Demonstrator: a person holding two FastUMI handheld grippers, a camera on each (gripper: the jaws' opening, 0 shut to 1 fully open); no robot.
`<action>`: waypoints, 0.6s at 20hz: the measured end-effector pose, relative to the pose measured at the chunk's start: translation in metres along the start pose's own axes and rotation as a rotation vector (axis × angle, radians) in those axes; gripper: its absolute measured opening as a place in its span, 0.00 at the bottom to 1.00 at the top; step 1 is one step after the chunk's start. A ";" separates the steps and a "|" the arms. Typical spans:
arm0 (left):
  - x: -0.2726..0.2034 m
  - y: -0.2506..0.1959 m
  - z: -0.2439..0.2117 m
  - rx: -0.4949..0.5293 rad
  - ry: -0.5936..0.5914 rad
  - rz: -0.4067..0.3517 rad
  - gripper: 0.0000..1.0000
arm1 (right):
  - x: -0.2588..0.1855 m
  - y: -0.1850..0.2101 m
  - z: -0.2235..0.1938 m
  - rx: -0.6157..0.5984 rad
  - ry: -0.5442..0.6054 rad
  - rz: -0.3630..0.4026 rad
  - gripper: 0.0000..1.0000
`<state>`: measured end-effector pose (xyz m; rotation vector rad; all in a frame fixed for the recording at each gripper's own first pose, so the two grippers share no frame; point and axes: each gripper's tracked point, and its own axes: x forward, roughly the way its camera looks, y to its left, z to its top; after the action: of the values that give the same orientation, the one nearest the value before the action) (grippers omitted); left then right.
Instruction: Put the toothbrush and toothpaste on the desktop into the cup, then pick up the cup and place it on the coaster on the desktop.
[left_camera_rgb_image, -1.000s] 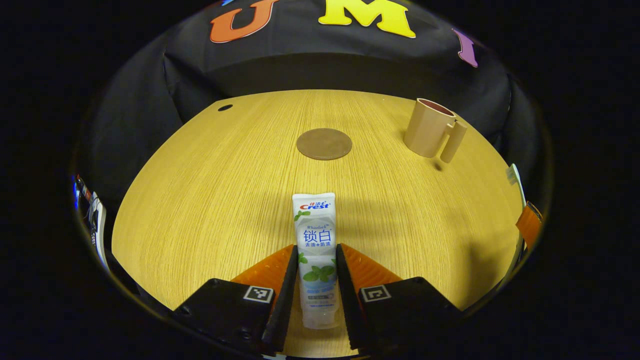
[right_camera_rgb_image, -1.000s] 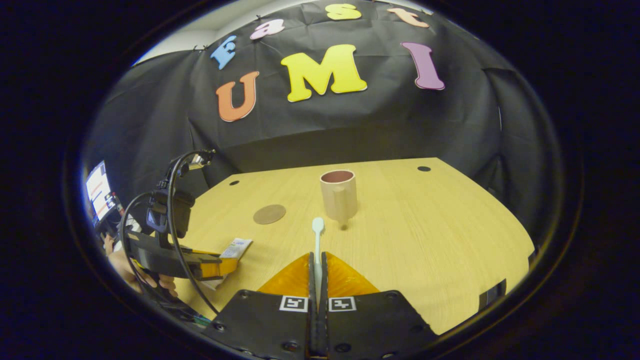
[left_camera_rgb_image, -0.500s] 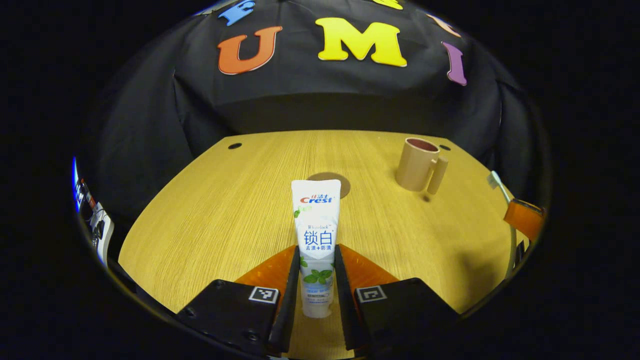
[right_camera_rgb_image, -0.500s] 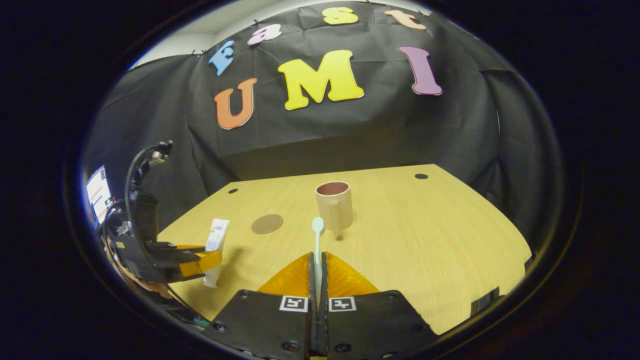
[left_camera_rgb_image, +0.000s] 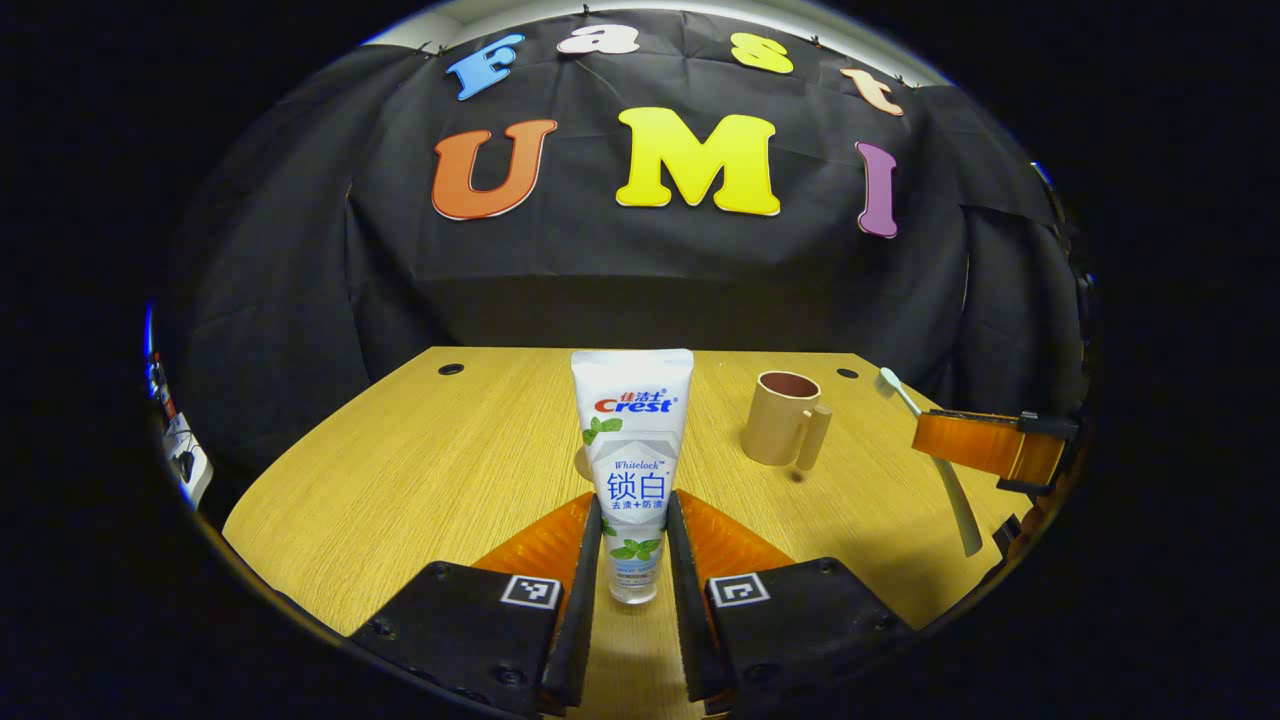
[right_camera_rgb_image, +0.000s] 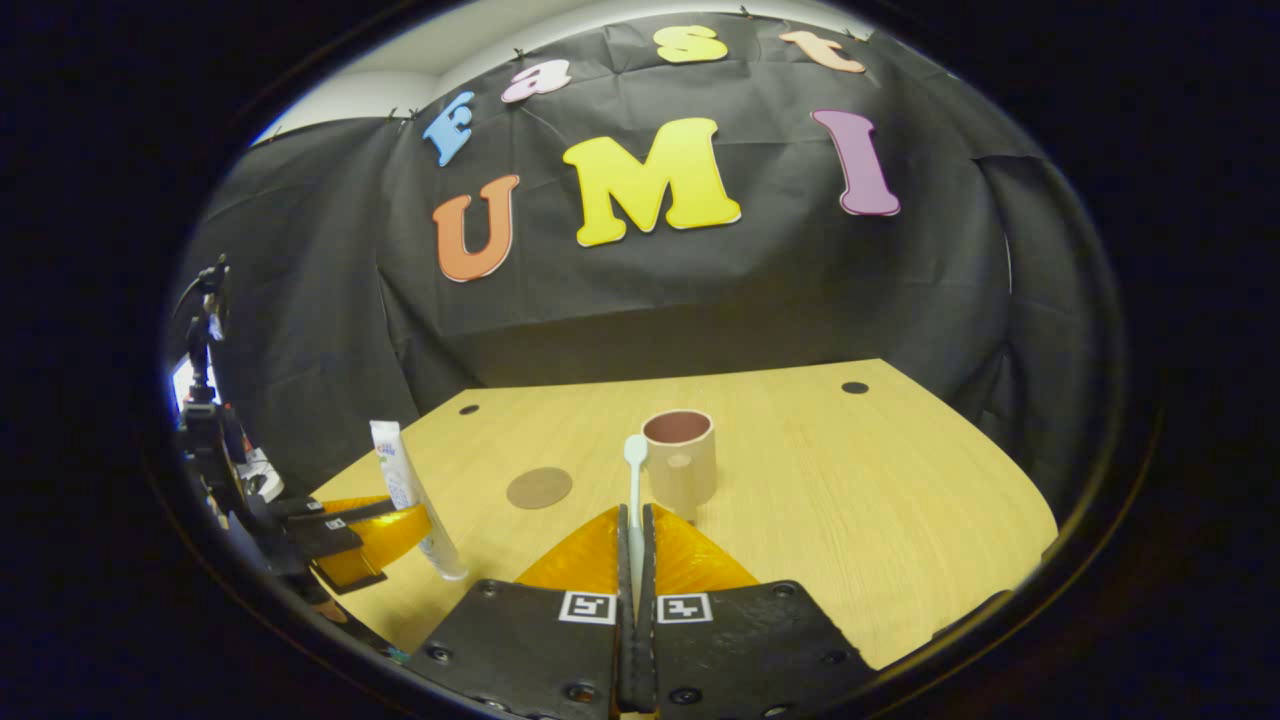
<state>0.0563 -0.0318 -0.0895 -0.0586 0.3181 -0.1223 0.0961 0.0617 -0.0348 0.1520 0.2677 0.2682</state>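
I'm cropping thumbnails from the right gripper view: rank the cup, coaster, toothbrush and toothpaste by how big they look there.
1. Toothpaste, though nearness may inflate it
2. Toothbrush, similar length, much thinner
3. Cup
4. Coaster

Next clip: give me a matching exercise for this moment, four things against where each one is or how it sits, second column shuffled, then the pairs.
Things:
1. toothpaste
2. toothbrush
3. cup
4. coaster

States:
A. lying flat on the desktop with nothing on it
B. clamped in the right tool, head pointing towards the cup
C. standing upright on the desktop, nothing sticking out of it
D. gripped near its cap end by the left tool, flat end up

Pairs: 1-D, 2-B, 3-C, 4-A
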 end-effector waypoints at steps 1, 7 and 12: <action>0.000 -0.001 0.000 -0.004 -0.003 -0.006 0.40 | 0.005 0.002 0.007 0.003 -0.010 0.006 0.00; 0.012 -0.003 -0.002 -0.011 0.010 -0.012 0.39 | 0.050 0.004 0.066 -0.006 -0.094 0.030 0.00; 0.020 -0.004 0.007 -0.012 -0.013 -0.021 0.39 | 0.101 0.000 0.107 -0.006 -0.151 0.050 0.00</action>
<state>0.0771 -0.0378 -0.0889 -0.0748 0.3050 -0.1405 0.2200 0.0777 0.0432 0.1720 0.1132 0.3060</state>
